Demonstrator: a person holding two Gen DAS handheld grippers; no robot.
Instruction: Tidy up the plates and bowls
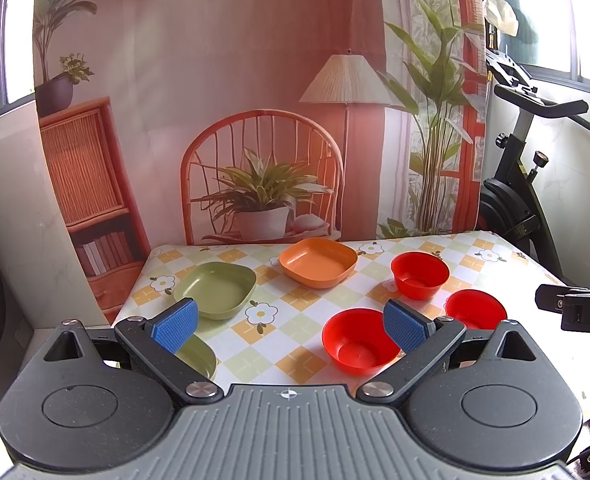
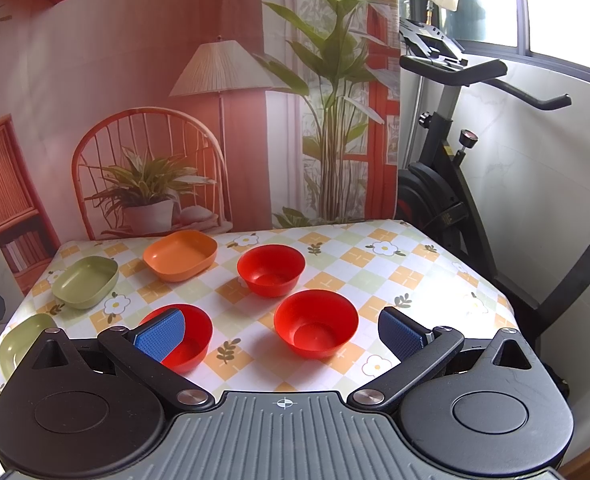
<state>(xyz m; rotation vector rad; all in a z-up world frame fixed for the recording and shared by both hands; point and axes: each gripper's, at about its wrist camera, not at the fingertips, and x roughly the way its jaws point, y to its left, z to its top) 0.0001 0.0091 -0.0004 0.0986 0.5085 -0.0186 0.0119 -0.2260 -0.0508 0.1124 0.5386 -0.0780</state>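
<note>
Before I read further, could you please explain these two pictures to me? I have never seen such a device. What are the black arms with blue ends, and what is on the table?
There is no robot here. A person holds one hand gripper in each hand, and each gripper carries a wide-angle camera looking forward along its two fingers. One picture comes from the left gripper, the other from the right gripper. The blue parts are rubber finger pads. Both grippers are open and hold nothing.

On the flowered tablecloth lie three red bowls, one orange plate and two green plates. All stand apart; nothing is stacked yet. The chair, lamp and plants behind are only a printed backdrop. An exercise bike stands at the right.
</note>
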